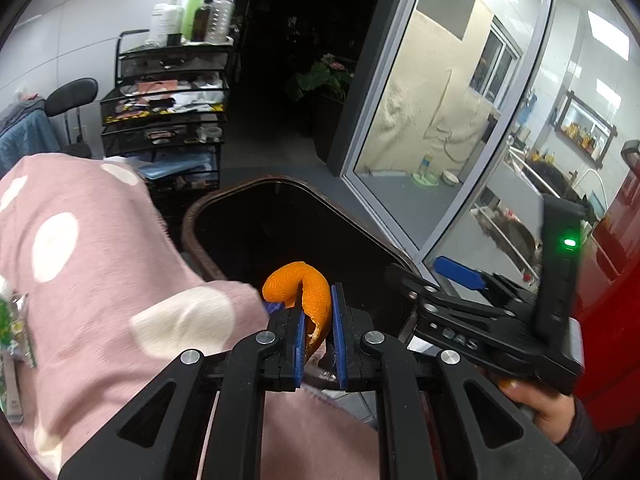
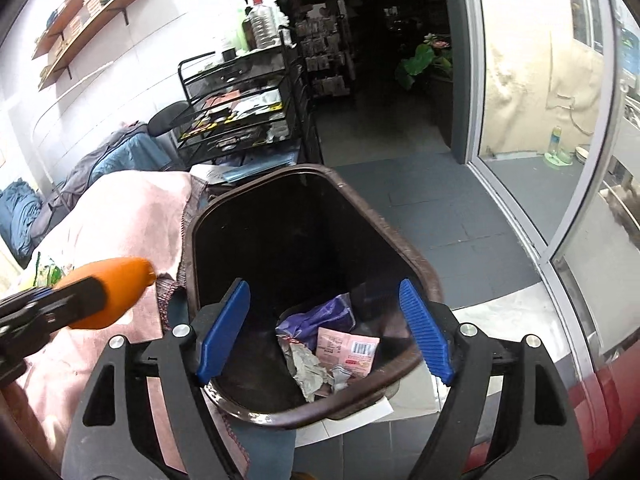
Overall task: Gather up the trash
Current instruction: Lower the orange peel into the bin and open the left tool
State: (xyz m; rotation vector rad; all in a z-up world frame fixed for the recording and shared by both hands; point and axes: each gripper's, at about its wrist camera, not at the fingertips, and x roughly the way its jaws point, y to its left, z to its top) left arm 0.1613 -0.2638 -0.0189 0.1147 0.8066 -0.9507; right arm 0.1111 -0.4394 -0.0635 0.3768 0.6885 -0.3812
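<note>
Orange peel (image 1: 298,288) curls up between the blue pads (image 1: 337,332) of the left gripper (image 1: 318,320), which is closed on it, just near of the brown bin (image 1: 192,224) and right of a pink spotted cloth (image 1: 100,272). Over the bin's near rim, the right gripper (image 2: 324,328) hangs wide apart and empty. Wrappers (image 2: 332,344) lie in the bin's bottom.

Pink polka-dot cloth (image 1: 100,264), black mesh drawer cart (image 2: 244,116) topped with bottles (image 1: 192,12), potted plant (image 2: 426,58), glass door (image 1: 436,112)
</note>
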